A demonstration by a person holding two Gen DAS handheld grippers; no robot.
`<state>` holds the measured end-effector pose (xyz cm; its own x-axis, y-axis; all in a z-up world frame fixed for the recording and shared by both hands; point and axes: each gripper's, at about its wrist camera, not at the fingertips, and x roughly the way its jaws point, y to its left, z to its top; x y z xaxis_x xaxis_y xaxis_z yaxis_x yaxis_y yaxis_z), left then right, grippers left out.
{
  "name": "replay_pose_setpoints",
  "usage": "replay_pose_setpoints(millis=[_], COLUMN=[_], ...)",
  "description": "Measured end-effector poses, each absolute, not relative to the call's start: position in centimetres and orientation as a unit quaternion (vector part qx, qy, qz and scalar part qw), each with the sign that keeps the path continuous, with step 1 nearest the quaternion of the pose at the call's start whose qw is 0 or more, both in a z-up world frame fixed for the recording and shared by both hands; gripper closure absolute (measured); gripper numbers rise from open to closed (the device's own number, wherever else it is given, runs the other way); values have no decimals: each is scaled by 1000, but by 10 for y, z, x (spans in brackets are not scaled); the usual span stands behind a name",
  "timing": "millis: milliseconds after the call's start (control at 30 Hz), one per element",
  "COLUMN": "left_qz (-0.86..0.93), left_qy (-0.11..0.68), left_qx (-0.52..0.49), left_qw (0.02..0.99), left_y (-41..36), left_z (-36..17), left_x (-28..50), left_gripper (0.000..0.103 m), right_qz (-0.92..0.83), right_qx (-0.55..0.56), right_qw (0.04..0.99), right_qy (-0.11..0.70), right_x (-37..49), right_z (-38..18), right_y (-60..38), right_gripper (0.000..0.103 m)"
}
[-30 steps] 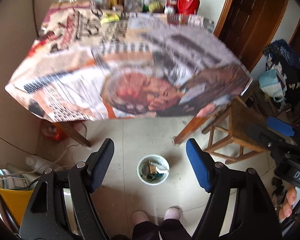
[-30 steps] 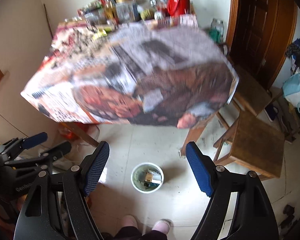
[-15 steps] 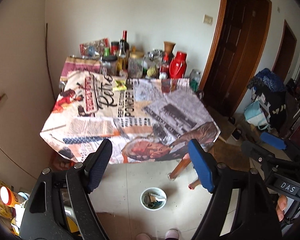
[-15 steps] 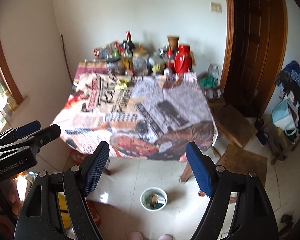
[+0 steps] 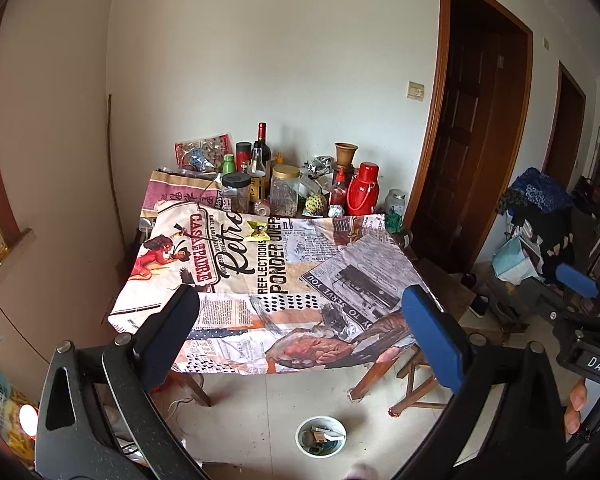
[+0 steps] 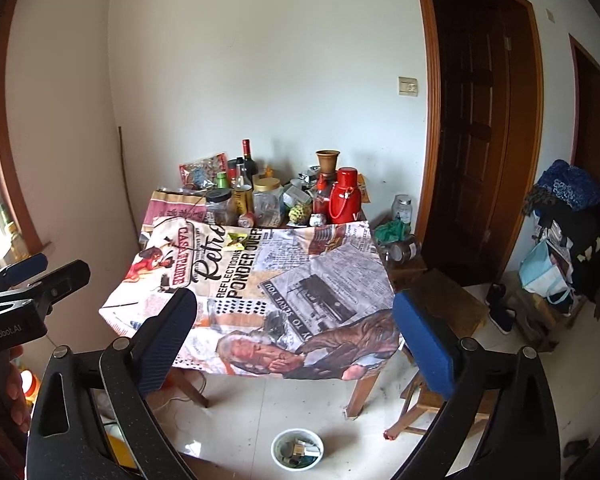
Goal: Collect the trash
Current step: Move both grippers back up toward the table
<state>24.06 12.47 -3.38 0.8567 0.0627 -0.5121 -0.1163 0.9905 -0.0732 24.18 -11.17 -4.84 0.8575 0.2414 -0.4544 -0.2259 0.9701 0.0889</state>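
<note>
A small yellow-green wrapper lies on the printed tablecloth, near the far clutter; it also shows in the right wrist view. A white bowl-shaped bin holding scraps stands on the floor in front of the table, also in the right wrist view. My left gripper is open and empty, held well back from the table. My right gripper is open and empty too, level with the left one.
Bottles, jars and a red thermos crowd the table's far edge. A wooden stool stands at the table's right. Dark doors and piled bags are at the right. A wall runs along the left.
Both grippers have risen and pulled back from looking down at the bin. The whole table and the wall behind it have come into view. Both stay open.
</note>
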Motion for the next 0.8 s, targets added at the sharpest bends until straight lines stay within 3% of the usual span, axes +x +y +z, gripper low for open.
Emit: replay_pose_setpoints(millis=[800], left_qz=[117], left_qy=[277], left_qx=[-103], left_qw=[948], left_y=[100], left_z=[-47], left_x=[508], left_gripper=[1], right_qz=[168], right_qx=[-7], right_qw=[954], right_qy=[247], right_x=[473], right_z=[-34], right_y=[-169], right_gripper=[5])
